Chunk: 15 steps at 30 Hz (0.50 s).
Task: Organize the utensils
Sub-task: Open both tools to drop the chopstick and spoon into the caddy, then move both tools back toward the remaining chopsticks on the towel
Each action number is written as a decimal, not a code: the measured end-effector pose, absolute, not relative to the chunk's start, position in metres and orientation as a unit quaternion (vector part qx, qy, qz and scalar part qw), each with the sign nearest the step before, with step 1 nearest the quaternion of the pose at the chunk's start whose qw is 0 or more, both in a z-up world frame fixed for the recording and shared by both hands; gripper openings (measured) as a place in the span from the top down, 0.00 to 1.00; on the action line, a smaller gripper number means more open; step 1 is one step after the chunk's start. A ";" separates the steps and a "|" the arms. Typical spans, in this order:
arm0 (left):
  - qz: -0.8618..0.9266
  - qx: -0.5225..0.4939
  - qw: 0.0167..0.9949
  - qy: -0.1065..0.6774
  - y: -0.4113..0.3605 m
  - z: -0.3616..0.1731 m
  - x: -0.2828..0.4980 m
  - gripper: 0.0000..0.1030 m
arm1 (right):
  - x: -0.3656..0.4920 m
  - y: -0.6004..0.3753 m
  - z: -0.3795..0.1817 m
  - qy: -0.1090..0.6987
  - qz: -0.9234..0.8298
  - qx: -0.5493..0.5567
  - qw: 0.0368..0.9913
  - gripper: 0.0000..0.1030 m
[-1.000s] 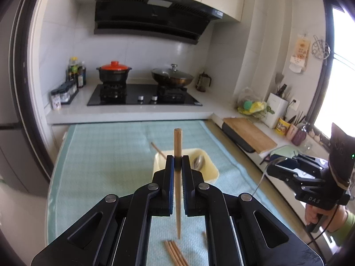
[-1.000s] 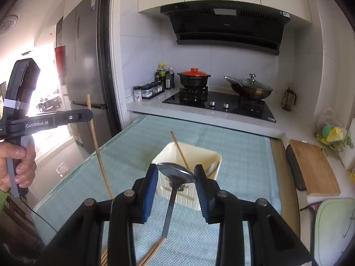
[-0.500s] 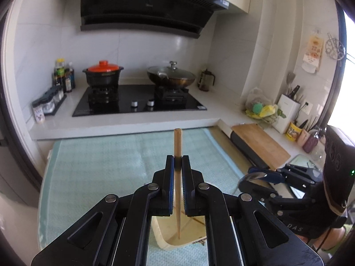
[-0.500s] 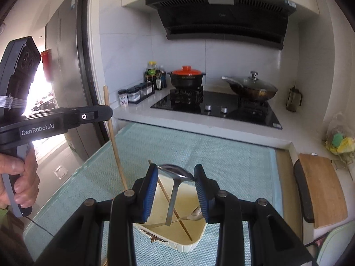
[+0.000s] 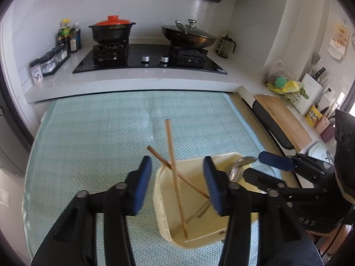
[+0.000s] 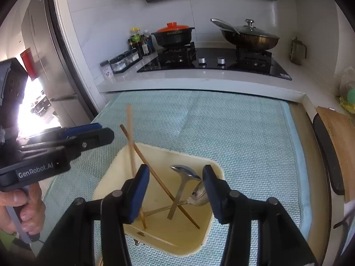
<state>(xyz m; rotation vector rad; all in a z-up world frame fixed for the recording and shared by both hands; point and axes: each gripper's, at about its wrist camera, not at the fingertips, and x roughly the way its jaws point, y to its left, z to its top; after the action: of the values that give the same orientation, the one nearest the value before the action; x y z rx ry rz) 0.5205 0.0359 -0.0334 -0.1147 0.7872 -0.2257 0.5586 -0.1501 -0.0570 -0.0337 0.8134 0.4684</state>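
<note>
A cream plastic utensil holder [image 5: 163,208] [image 6: 111,173] stands on the light blue mat [image 5: 99,133] [image 6: 233,128]. Two wooden chopsticks [image 5: 172,153] [image 6: 129,133] lean crossed inside it. Two metal spoons [image 6: 184,177] stand in it too, seen in the right wrist view. My left gripper [image 5: 177,181] is open and empty just above the holder's left side. My right gripper [image 6: 175,188] is open and empty above the holder, with the spoons between its jaws but apart from them. It also shows in the left wrist view [image 5: 261,166] at the right.
Behind the mat is a white counter with a black hob [image 5: 146,59], an orange-lidded pot [image 5: 112,30] and a lidded wok [image 5: 188,35]. Bottles and jars [image 5: 66,37] stand at the left. A wooden board [image 5: 281,119] and knife block lie at the right. A fridge [image 6: 44,44] stands left.
Both grippers came down over the holder and opened. The left let go of its chopstick and the right let go of its spoon; both now stand in the holder.
</note>
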 end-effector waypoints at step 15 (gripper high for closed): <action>-0.087 0.058 0.944 0.311 0.092 0.029 0.296 0.08 | 0.371 -0.205 0.042 0.264 0.217 -0.062 0.938 0.42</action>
<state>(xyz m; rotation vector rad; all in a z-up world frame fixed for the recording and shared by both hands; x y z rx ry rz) 0.2955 0.0921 0.0292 0.1190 0.6345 -0.1779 0.3714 -0.2045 0.0423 -0.1262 0.5389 0.4423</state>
